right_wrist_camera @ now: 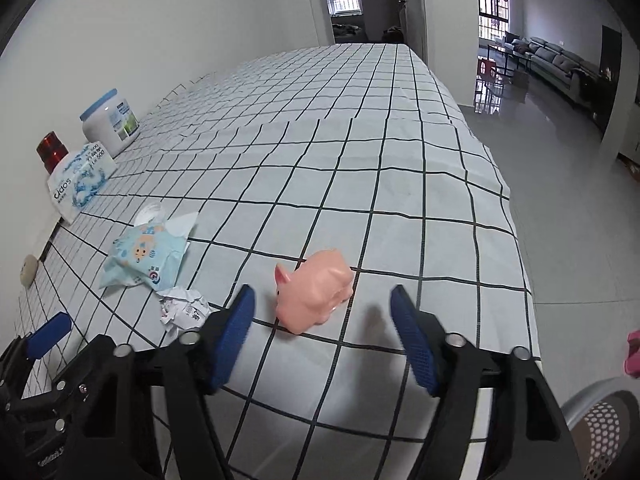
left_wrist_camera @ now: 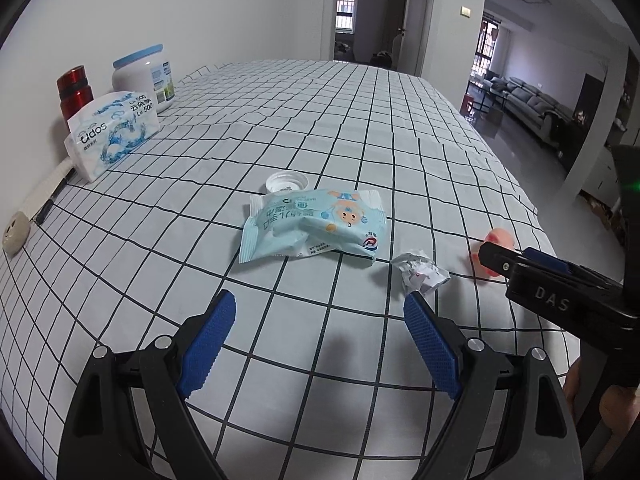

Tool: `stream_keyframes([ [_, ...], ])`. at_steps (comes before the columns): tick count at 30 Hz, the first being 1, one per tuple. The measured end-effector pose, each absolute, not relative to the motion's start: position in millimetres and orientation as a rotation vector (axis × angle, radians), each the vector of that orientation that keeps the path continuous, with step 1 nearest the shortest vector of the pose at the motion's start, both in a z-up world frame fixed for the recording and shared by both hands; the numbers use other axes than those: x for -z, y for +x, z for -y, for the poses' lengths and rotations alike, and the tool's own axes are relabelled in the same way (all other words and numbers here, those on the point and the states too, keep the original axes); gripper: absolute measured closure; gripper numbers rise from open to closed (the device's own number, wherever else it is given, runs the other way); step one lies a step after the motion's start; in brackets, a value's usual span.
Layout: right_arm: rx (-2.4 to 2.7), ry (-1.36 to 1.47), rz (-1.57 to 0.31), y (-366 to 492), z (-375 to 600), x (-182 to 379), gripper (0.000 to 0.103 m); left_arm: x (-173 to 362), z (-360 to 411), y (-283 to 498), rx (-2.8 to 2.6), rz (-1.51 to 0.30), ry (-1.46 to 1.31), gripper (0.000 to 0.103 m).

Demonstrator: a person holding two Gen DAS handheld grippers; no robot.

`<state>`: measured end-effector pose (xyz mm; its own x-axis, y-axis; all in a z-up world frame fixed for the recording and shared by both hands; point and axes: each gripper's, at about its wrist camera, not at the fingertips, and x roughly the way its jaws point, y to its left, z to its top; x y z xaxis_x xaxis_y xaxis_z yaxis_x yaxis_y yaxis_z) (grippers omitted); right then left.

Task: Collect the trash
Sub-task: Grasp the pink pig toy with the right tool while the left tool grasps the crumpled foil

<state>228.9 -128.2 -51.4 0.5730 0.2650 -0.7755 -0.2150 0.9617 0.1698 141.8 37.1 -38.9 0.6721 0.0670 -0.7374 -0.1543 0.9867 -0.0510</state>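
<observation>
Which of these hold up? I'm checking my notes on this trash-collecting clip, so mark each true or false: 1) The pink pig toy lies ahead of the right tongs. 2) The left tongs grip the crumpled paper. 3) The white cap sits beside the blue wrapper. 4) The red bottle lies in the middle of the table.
1) True: the pink pig toy lies on the checked cloth just ahead of the right tongs, untouched.
2) False: the left tongs are open and empty; the crumpled paper lies on the cloth by one tip.
3) True: the white cap sits at the far edge of the blue wrapper.
4) False: the red bottle stands by the wall.
</observation>
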Motion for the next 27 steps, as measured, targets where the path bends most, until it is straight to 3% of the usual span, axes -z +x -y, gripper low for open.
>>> stream_keyframes([
  [4,-0.303,0.059,-0.935,233,127,55,0.065,39,-34,146,-0.114,-0.832,-0.117,0.019],
  [5,-0.306,0.062,-0.931,232,127,55,0.067,39,-32,147,-0.111,-0.834,-0.116,0.019],
  [22,-0.209,0.258,-0.822,150,205,34,0.067,60,10,188,-0.04,-0.927,-0.133,0.019],
  [24,-0.205,0.274,-0.819,141,211,33,0.067,62,13,192,-0.041,-0.934,-0.126,0.02],
  [27,-0.195,0.289,-0.817,130,218,32,0.067,64,16,198,-0.04,-0.951,-0.122,0.032],
])
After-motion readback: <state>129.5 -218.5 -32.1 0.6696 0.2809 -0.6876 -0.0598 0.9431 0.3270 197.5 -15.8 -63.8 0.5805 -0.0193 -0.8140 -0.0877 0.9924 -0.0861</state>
